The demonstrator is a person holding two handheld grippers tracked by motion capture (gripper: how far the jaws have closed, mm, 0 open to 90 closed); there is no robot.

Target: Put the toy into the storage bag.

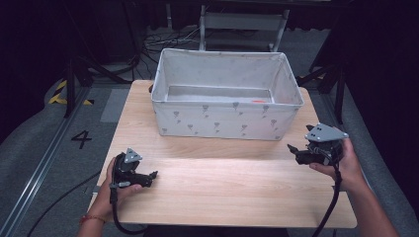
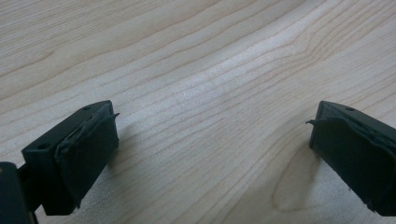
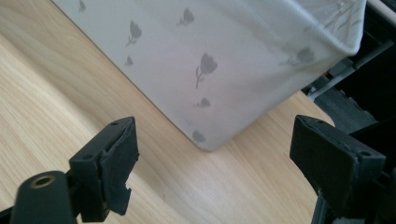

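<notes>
You hold both the left gripper (image 1: pixel 152 175) and right gripper (image 1: pixel 295 151) spread and empty, flanking the fabric bin (image 1: pixel 225 118), apparently poised to grasp it

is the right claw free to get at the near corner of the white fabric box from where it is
Probably yes. The right claw is open and points at the white fabric box, whose near corner sits just ahead between the jaws. Only bare table lies between them, and the left claw is far off.
</notes>
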